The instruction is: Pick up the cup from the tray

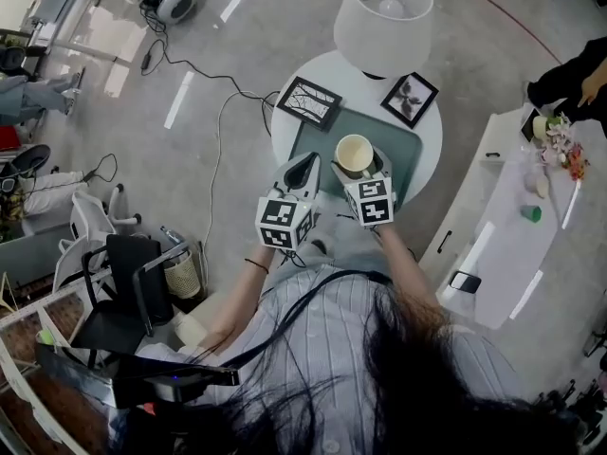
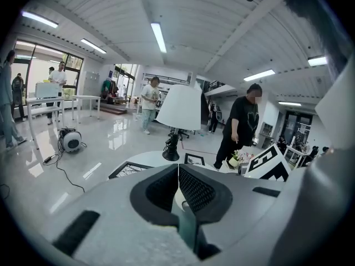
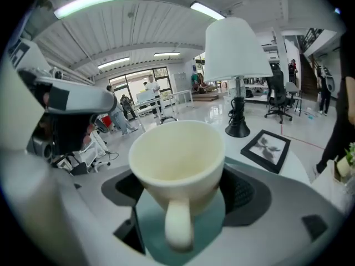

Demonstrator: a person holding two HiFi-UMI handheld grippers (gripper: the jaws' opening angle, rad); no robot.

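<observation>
One cream cup (image 1: pixel 355 155), empty inside, sits btwn the jaws of the R gripper (image 1: pixel 360 161), about mid-tray, a bit toward the tray's near edge. In the R gripper view the jaws are closed on the cup body from both sides, w/ the handle facing the camera & teal tray showing underneath. The one teal tray (image 1: pixel 318 140) lies on the near half of a round white table (image 1: pixel 434 145), close to its near edge. The L gripper (image 1: pixel 305 169) hovers over the tray's left edge, just beside the cup but not touching it. Its jaws are pressed together w/ nothing held. At the table's far edge stands one white lamp (image 1: pixel 384 19), w/ two black picture frames, one (image 1: pixel 308 101) at the far-left edge, one (image 1: pixel 410 99) at the far-right. Progress, as a judgement: grasp looks done. Can't tell whether the cup base has cleared the tray. What's left is to raise it straight up & clear. Count: 1 cup, 1 tray, 2 grippers, 1 lamp, 2 frames.
</observation>
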